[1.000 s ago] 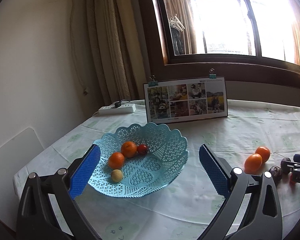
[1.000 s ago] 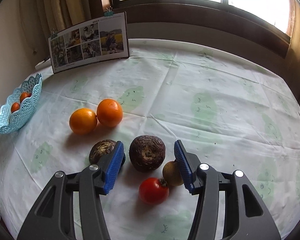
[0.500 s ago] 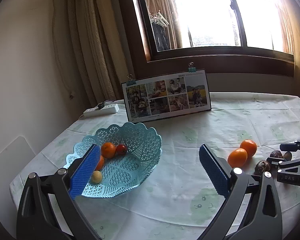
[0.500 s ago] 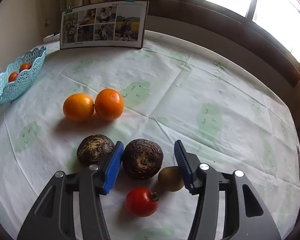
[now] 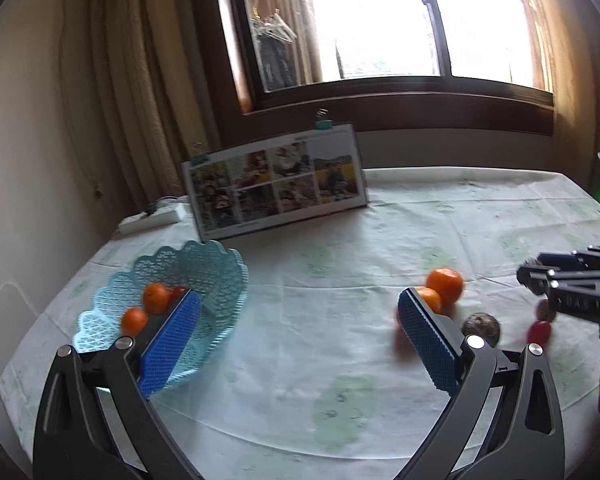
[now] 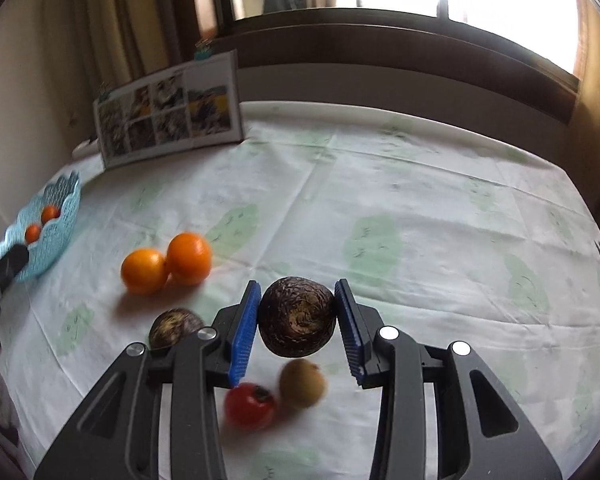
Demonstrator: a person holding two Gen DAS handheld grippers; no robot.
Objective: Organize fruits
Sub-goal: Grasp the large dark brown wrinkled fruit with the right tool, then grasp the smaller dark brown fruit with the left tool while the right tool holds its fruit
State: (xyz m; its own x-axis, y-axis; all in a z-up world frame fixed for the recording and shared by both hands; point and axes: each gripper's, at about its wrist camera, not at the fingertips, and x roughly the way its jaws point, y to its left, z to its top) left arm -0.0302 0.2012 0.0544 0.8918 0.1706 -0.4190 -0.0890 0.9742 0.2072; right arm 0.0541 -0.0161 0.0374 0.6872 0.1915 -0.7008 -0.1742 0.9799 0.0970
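Right gripper [image 6: 296, 326] gripping a dark brown, wrinkled round fruit [image 6: 297, 322] between blue ribbed fingers [image 6: 244, 330], both pads pressing against its sides, the fruit appearing lifted slightly above the desk [image 6: 420, 208] covered in a pale cloth with green prints. Lying under and just before the held fruit: a small red tomato [image 6: 250, 405] and a small yellow-brown round fruit [image 6: 303, 383], close beside each other, both blurred. Sitting just left of the left-hand finger: a second dark brown wrinkled fruit [image 6: 174, 326], partly hidden behind the gripper frame. Resting farther left and touching each other: two orange round citrus fruits [image 6: 166, 262].

Left gripper [image 5: 298, 338] hovering with fingers [image 5: 172, 340] spread wide, holding nothing. Standing behind its left-hand finger near the desk's left edge: a light blue lattice plastic basket with scalloped rim [image 5: 216, 268], holding two small orange fruits [image 5: 146, 308] and a red one, mostly hidden by the finger.

Leaning upright at the far side of the desk: a white photo collage board with binder clips [image 5: 276, 186]. Lying behind it to the left: a white power strip [image 5: 152, 218]. Showing beyond: a dark-framed window [image 5: 380, 92] and beige curtains [image 5: 112, 80].
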